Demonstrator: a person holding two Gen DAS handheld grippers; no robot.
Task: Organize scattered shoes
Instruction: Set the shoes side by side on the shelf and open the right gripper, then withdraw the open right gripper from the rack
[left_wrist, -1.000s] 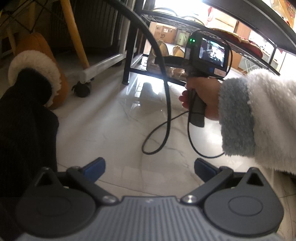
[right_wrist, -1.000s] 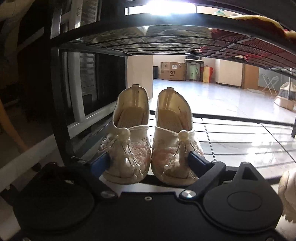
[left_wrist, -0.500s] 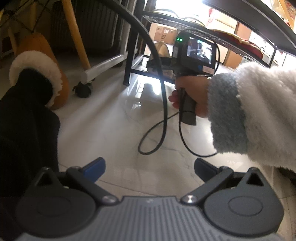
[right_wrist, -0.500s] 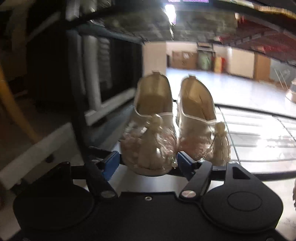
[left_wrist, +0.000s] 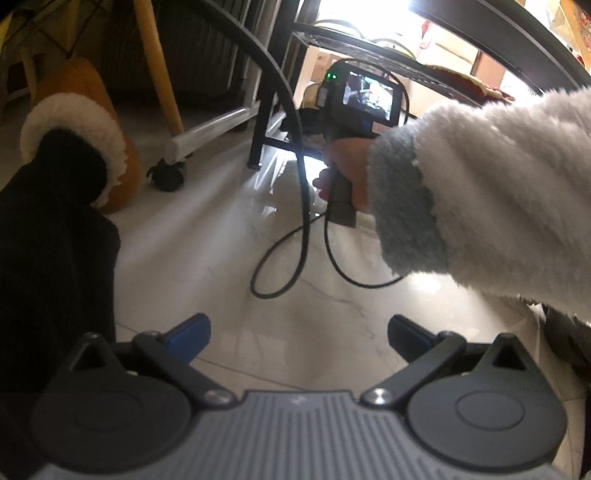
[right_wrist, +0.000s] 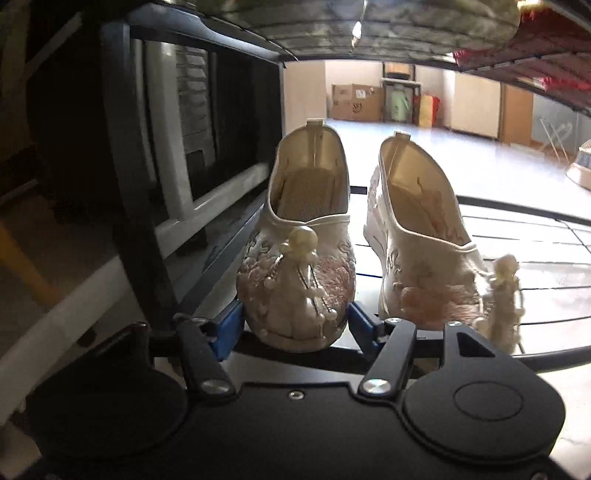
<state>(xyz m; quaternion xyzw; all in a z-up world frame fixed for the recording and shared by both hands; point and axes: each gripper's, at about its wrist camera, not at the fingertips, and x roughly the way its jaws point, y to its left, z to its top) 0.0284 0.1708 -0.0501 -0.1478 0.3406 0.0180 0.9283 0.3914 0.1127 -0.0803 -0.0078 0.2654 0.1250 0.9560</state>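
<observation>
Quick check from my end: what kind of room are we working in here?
Probably a home, low down at a shoe rack on a glossy tiled floor. A pair of embroidered cream shoes stands on the rack's bottom shelf, a fleece-lined slipper is on the floor, and cardboard boxes sit against a far wall.

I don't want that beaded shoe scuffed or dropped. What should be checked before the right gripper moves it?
1. Right gripper on the left embroidered shoe, blue pads at both sides of its toe after just closing in: ok.
2. Grip firm enough to lift: cannot tell.
3. Other embroidered shoe apart from the held one: ok.
4. Bead tassel clear of the pads: cannot tell.
5. Wire shelf bare to the right: ok.
6. Left gripper open, empty, over the floor: ok.
</observation>
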